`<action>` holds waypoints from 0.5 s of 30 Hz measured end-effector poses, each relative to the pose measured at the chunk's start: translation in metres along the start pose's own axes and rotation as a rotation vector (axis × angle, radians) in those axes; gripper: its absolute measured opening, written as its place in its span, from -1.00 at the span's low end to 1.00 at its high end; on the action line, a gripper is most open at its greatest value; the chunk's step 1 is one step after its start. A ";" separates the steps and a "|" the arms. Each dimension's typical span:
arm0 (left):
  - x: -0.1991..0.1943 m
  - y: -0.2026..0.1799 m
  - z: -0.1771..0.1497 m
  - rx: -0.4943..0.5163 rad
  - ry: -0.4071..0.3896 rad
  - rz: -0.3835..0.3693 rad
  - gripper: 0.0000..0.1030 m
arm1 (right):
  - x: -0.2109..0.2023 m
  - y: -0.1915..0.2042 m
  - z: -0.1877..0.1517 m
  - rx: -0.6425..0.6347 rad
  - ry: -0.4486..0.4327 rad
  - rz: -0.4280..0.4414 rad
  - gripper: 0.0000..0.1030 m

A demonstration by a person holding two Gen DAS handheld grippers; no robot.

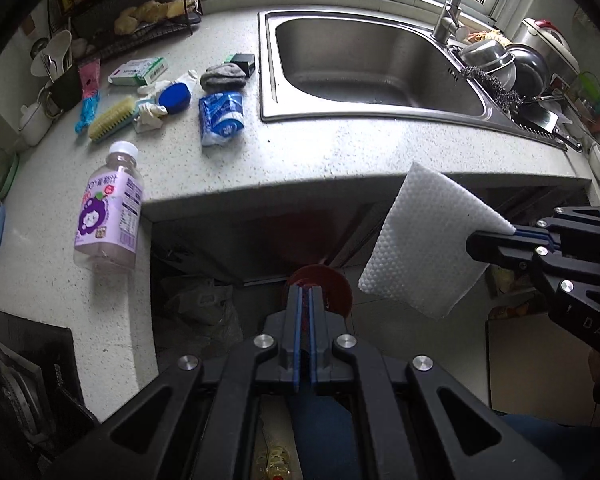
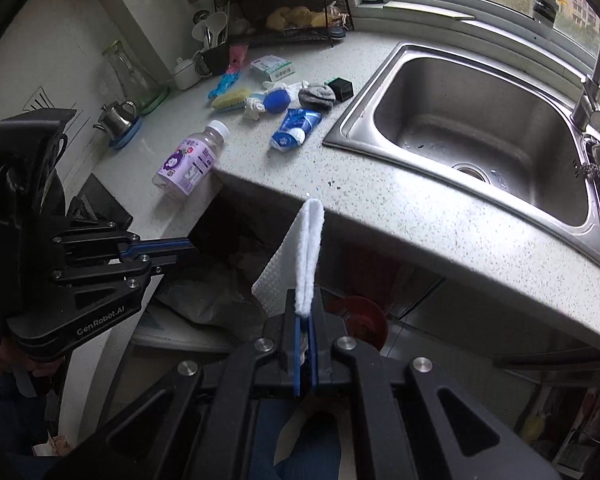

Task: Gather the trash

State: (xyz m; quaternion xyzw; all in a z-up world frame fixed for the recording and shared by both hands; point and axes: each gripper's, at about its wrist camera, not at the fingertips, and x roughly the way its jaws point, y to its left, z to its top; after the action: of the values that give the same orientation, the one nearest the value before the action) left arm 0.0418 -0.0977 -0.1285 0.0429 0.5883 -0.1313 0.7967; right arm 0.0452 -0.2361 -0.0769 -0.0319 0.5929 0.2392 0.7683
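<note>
While my right gripper (image 2: 305, 316) pinches the folded white dimpled paper towel (image 1: 428, 240) by one edge, the sheet hangs in the air in front of the speckled grey stone counter (image 1: 340, 148), off its near edge and touching nothing else. My left gripper (image 1: 305, 300) has its blue-padded jaws pressed almost together with nothing between them, held low and to the left of the towel. Below and between the two grippers a round dark-red bin (image 1: 332, 284) shows under the counter; I judge it the likely place for the trash, though its opening is partly hidden. To do this step well, I would carry the towel squarely over that bin before parting the jaws, since a light sheet may drift or cling to a pad. The remaining litter lies on the counter, left of the steel sink (image 1: 364, 60): a lying purple-labelled plastic drink bottle (image 1: 108, 208) near the edge, a crushed blue-and-white wrapper (image 1: 221, 118) farther back, and a crumpled white tissue (image 1: 150, 116) beside a yellow-bristled scrub brush (image 1: 112, 120). The bottle lies nearest my free left gripper, so I judge it the sensible next pick.
</note>
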 end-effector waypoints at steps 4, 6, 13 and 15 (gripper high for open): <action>0.037 -0.003 -0.013 -0.027 0.054 -0.008 -0.96 | 0.032 -0.014 -0.018 0.014 0.058 -0.024 -0.95; 0.059 -0.004 -0.020 -0.021 0.083 -0.007 -0.96 | 0.052 -0.023 -0.025 0.023 0.087 -0.027 -0.95; 0.154 0.001 -0.044 -0.040 0.182 -0.042 -0.95 | 0.142 -0.050 -0.049 0.044 0.179 0.001 -0.95; 0.185 0.006 -0.050 -0.041 0.205 -0.050 -0.85 | 0.173 -0.057 -0.057 0.048 0.200 0.005 -0.95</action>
State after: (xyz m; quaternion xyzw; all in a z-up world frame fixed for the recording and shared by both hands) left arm 0.0476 -0.1106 -0.3195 0.0252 0.6702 -0.1342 0.7295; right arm 0.0489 -0.2486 -0.2674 -0.0358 0.6722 0.2226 0.7052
